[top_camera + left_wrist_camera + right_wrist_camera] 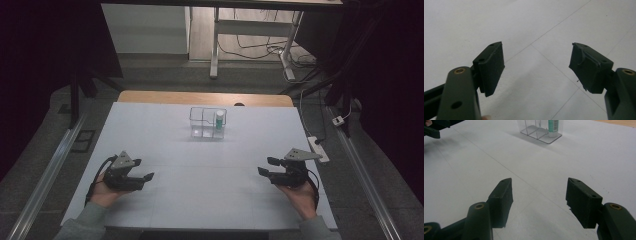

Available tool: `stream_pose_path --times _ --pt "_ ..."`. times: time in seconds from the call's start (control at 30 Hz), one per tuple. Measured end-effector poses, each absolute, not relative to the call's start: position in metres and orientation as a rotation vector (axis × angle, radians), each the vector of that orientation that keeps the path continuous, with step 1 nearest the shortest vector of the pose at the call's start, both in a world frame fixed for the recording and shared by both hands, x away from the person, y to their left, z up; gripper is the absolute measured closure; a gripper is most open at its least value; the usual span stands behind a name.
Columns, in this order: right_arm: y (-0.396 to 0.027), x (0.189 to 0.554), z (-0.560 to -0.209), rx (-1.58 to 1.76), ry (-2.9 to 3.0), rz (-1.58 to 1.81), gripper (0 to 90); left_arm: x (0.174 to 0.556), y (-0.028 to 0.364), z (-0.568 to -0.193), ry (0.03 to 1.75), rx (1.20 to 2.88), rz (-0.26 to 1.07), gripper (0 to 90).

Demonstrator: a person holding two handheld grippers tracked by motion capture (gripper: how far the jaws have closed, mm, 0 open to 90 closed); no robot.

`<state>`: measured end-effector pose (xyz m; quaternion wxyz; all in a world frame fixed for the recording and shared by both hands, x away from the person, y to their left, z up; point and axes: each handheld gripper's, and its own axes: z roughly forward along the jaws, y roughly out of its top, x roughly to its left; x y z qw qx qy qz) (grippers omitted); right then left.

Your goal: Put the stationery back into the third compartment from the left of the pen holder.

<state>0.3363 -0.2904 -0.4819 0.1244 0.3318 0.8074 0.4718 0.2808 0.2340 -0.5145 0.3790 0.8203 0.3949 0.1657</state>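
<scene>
High view: a clear plastic box [207, 122] with inner dividers stands on the far middle of the white table [165, 200], and an upright green-and-white tube [219, 120] sits in its right-hand compartment. The left gripper [145, 178] rests well short of the box and to its left, jaws apart with nothing between them; the right gripper [264, 166] lies well short of the box and to its right, jaws also apart and empty. Left gripper view: the left gripper [536, 67] looks onto bare table, pads [491, 67] spread wide, one pad's edge frayed. Right gripper view: the right gripper [539, 195], released, faces the box [534, 131] far ahead, the tube [553, 127] at the box's right end. Handling, as a judgement: the tube looks light, smooth and likely slippery, best pinched across its body above the box wall and lifted straight up; the box seems thin, stiff, light and easily pushed.
</scene>
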Motion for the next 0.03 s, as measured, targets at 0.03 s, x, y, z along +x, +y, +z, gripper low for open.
stream_pose_path --times 0.03 --pt "-0.2908 0.3361 -0.4819 0.966 2.354 1.370 37.5 0.2807 0.2342 -0.5144 1.009 2.094 0.423 27.3"
